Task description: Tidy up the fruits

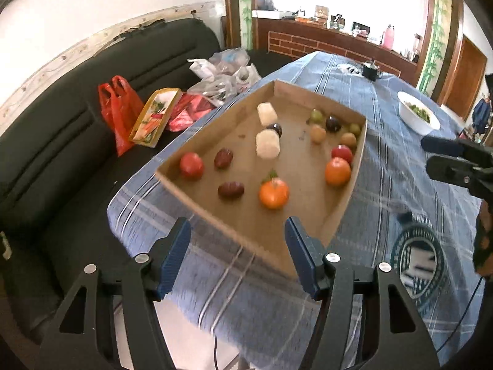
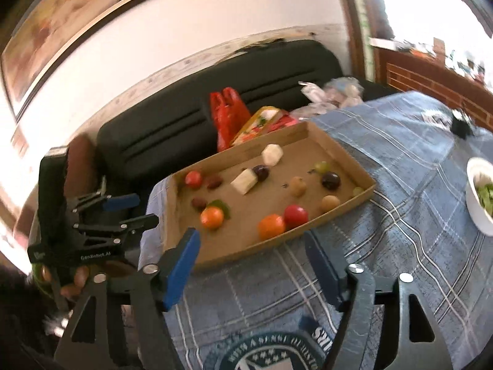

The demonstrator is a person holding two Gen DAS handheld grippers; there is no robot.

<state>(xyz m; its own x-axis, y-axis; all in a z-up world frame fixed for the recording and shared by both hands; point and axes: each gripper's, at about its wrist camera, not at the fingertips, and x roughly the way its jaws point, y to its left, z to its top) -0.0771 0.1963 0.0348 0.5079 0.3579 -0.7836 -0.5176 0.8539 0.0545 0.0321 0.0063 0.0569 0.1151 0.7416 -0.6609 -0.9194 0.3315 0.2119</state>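
Observation:
A shallow cardboard tray point(image 1: 222, 225) point(image 2: 363, 195) lies on the blue checked tablecloth and holds scattered fruit: two oranges point(image 1: 273, 193) point(image 2: 271, 226), red tomatoes point(image 1: 191, 165) point(image 2: 295, 216), dark red dates point(image 1: 231, 190), dark plums point(image 1: 333, 124), green grapes point(image 1: 316, 116), tan longans point(image 1: 318, 133) and two pale chunks point(image 1: 267, 144) point(image 2: 244, 182). My left gripper point(image 1: 237, 231) is open and empty, hovering over the tray's near edge. My right gripper point(image 2: 251, 246) is open and empty, just before the tray's near wall. The left gripper also shows in the right wrist view point(image 2: 132, 209).
A white bowl of greens point(image 1: 417, 115) point(image 2: 480, 197) stands on the table to the right. A black sofa point(image 1: 77, 117) behind holds red bags point(image 1: 118, 109), a colourful box point(image 1: 155, 117) and clear plastic bags point(image 1: 222, 74). A small black object point(image 1: 369, 71) sits far back.

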